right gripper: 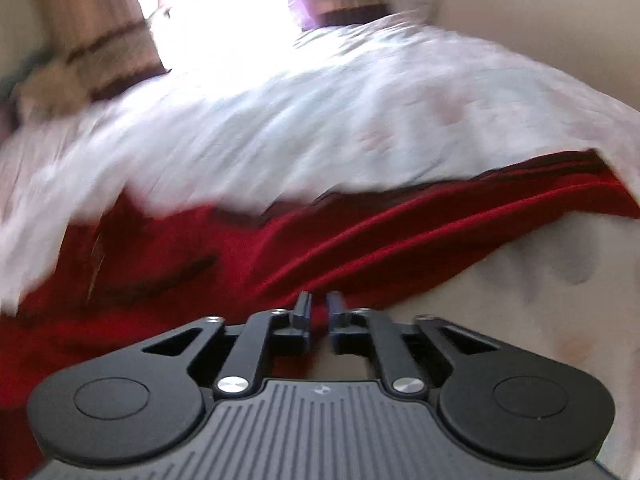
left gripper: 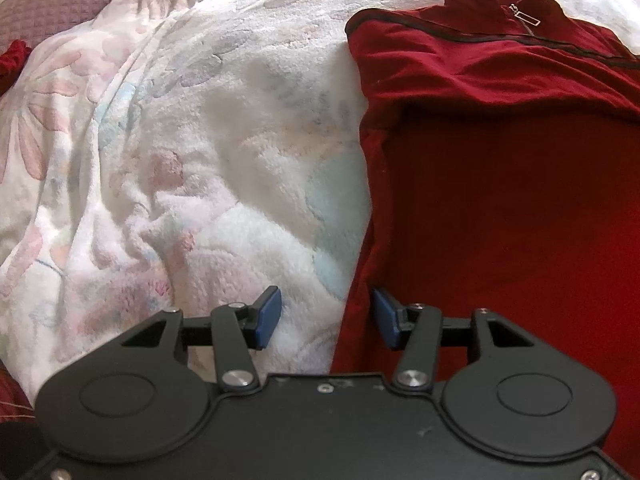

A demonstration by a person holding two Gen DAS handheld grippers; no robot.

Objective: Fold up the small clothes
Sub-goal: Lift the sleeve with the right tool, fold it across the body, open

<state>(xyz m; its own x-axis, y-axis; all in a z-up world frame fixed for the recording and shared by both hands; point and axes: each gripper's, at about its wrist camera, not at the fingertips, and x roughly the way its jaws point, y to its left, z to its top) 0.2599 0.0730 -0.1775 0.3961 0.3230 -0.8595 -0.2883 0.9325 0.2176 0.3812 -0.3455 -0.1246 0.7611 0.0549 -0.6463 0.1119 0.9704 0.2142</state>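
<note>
Red zip-neck top [left gripper: 500, 184] lies creased on blanket [left gripper: 200, 140]

Bare blanket [left gripper: 200, 160] left of red top [left gripper: 500, 200]: free room w/ folds.

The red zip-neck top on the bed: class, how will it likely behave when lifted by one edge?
Probably floppy: the red top lies in soft creases and drapes from the right tool, which pinches a fold. Likely light, since a small pinch gathers it. It may cling to the fleecy blanket rather than slide.
</note>
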